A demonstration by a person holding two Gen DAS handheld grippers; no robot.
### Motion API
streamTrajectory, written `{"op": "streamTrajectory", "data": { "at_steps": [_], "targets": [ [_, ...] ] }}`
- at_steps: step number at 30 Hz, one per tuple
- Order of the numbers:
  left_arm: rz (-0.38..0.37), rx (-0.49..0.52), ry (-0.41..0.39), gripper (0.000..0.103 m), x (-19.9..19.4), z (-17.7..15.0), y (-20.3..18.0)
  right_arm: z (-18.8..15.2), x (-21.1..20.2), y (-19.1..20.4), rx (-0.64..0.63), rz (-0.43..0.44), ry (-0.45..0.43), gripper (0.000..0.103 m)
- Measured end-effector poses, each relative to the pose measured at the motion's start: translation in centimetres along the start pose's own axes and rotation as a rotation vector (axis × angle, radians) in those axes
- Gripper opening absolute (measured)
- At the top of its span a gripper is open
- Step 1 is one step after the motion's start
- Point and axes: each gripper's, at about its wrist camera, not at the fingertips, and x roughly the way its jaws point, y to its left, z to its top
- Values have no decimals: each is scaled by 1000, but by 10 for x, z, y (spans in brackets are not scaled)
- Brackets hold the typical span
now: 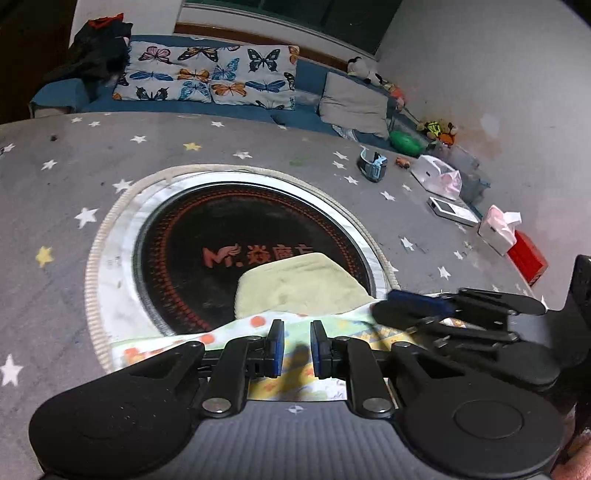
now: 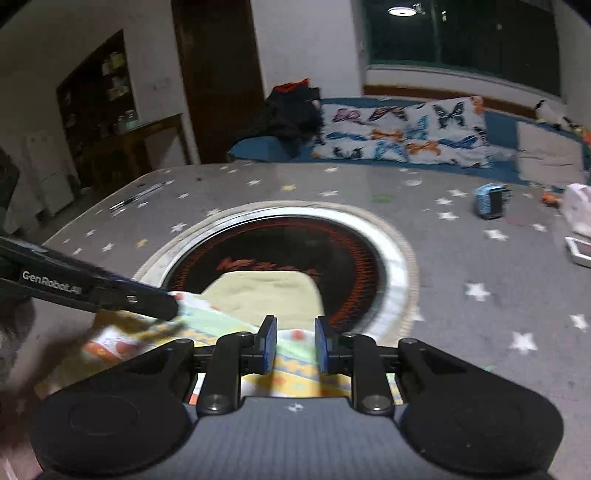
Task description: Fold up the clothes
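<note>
White walls, dark window, blue sofa with butterfly cushions.

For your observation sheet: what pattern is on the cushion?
Colourful butterflies on white; the cushion shows best in the left wrist view.

- The left tongs sit low at the 6 o'clock edge of their own view, pointing toward 12 o'clock.
- Their two blue pads stand a little apart, with a gap between them.
- The right tongs also point toward 12 o'clock, and their pads are apart too.
- In the right view, the left tongs reach in from 9 o'clock.
- In the left view, the right tongs come in from 3 o'clock.
</note>
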Motion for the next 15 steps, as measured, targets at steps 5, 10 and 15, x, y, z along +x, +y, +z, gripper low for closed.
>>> {"op": "streamTrajectory", "data": {
  "at_steps": [5, 10, 15],
  "targets": [
    [24, -21, 29, 16, 19, -2, 6, -1, -2, 10, -33, 20, 11, 21],
    [-7, 1, -19, 17, -6, -8, -1, -1, -4, 20, -66, 41, 22, 22],
    [-48, 54, -41, 17, -32, -27, -17, -16, -18, 36, -104, 64, 25, 22]
  ]
}}
